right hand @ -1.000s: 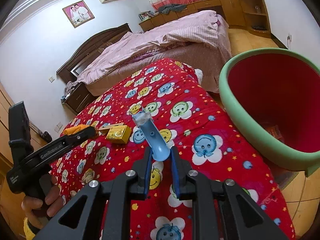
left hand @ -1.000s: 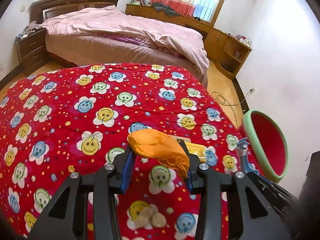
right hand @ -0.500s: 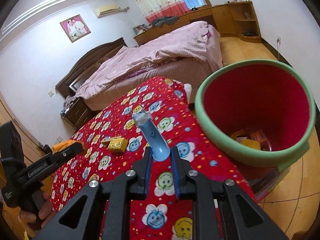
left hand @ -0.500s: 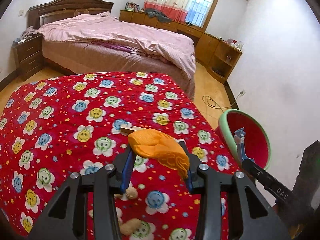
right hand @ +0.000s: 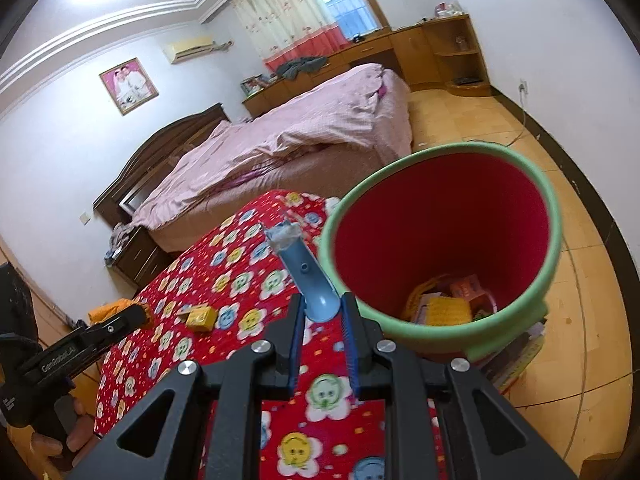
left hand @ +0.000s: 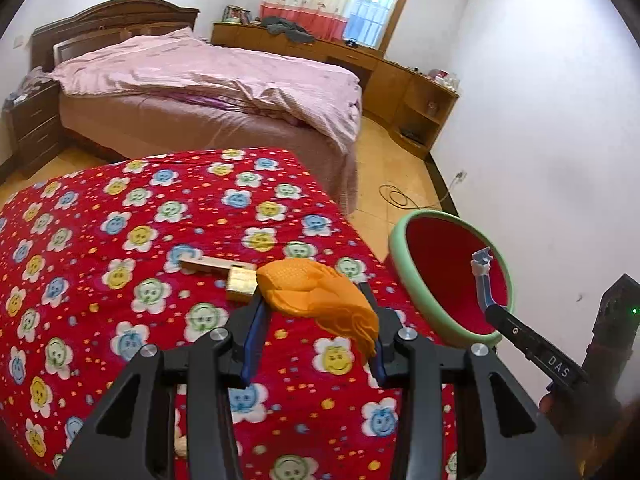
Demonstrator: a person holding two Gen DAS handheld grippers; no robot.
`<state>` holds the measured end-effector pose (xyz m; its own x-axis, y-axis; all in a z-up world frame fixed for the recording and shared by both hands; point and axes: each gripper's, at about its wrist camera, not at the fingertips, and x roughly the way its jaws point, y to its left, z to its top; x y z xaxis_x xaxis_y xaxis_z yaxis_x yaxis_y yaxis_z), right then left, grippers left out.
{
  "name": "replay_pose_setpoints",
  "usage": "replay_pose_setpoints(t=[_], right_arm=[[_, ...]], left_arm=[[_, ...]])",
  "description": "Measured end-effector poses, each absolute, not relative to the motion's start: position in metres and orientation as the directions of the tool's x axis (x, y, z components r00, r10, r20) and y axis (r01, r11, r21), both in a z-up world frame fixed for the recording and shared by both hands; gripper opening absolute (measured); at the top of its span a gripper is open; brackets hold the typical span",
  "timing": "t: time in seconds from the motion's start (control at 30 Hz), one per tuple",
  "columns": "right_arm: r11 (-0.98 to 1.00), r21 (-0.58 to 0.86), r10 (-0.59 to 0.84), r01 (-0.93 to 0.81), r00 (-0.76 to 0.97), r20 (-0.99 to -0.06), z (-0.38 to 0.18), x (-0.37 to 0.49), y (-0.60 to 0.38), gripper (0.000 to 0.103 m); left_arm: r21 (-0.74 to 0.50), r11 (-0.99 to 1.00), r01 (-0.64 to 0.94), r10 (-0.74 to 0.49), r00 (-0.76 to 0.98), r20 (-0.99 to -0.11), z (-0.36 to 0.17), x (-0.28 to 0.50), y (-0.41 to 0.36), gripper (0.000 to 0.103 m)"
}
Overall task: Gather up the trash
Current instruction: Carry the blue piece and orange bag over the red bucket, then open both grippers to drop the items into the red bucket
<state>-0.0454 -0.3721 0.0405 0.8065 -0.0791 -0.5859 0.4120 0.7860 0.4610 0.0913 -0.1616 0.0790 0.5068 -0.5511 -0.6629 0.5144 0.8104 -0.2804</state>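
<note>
My left gripper [left hand: 316, 304] is shut on a crumpled orange wrapper [left hand: 316, 292] and holds it above the red smiley-flower blanket [left hand: 120, 240]. My right gripper [right hand: 320, 308] is shut on a blue plastic tube [right hand: 308, 280] with a torn clear end, just left of the red bin with a green rim [right hand: 548, 208]; the tube also shows in the left wrist view [left hand: 482, 280] in front of the bin [left hand: 400, 256]. Several pieces of trash [right hand: 444, 304] lie in the bin's bottom. A yellow box [left hand: 240, 280] and a flat tan box [left hand: 208, 264] lie on the blanket.
A bed with a pink cover [left hand: 208, 80] stands behind the blanket-covered surface. Wooden cabinets [left hand: 404, 92] line the far wall. A cable [left hand: 396, 196] lies on the wooden floor near the white wall. Books or papers [right hand: 516, 356] lie under the bin.
Both grippers have risen and moved right toward the bin, each keeping its load. The bin's inside has come into the right wrist view, and the tube now stands close to its rim.
</note>
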Motion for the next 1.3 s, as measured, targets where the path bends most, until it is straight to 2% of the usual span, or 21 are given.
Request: replay_pose_setpoints(t=[0.5,0.83,1.3], right_arm=[[0.752,0.440,-0.176,0.491,0.792,-0.584,0.045,-0.066,-0.424,0.020],[0.731,0.396,-0.237,0.556,0.751,-0.616,0.036,-0.072,-0.459,0.020],[0.707,0.342,-0.273,0.619,0.685,-0.676,0.011,-0.063,-0.490,0.020]], left_arm=[[-0.247,0.746,0.618,-0.592,0.445,-0.672,0.080,0.086,-0.234,0.043],[-0.203,0.684,0.700,-0.609,0.396,-0.687,0.074,0.083,-0.296,0.043],[-0.157,0.656,0.738,-0.557,0.333,-0.761,0.029,0.100,-0.364,0.043]])
